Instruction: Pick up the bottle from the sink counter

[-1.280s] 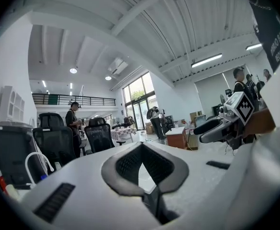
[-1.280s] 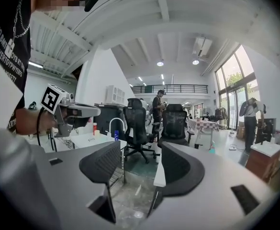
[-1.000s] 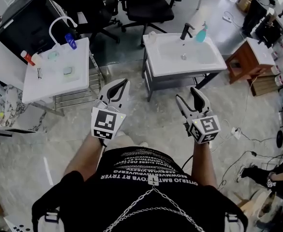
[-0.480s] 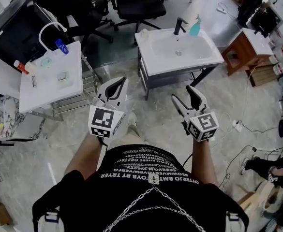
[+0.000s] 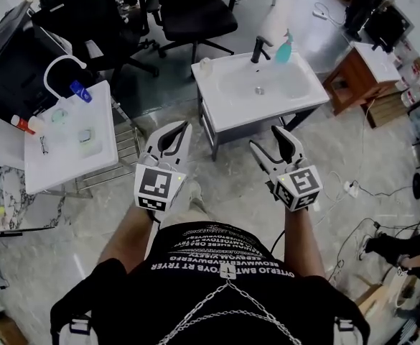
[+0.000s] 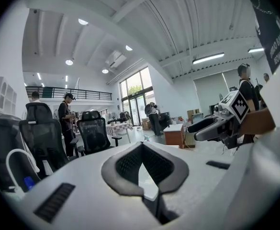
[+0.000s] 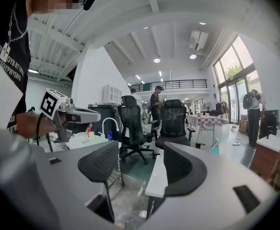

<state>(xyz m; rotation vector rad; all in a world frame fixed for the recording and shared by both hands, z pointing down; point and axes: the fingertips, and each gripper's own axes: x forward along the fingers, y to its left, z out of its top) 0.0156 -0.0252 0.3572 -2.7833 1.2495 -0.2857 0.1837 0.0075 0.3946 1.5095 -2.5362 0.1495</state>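
Head view: the bottle [image 5: 284, 48] stood upright at the back right corner of the sink counter [image 5: 217, 95], just right of the faucet [image 5: 258, 49]. Both grippers were held low in front of the person, well short of the counter's front edge. The left gripper [image 5: 175, 129] had its jaws together at the tips. The right gripper [image 5: 268, 139] had its jaws spread wide. The bottle lay ahead of both and off to the right, so the right gripper was the nearer of the 2, by my reading.

Left gripper view: the 2 pads met at the tips with only a narrow gap behind them and nothing in it. The bottle did not show here.

Right gripper view: the jaws stood wide apart and empty, with the near edge of the counter showing through the gap. The bottle appeared small and far off, to the right of the right jaw, its long axis vertical.

The reach would likely have to go forward and rightward across the basin, with the jaws level to close on the bottle's sides.
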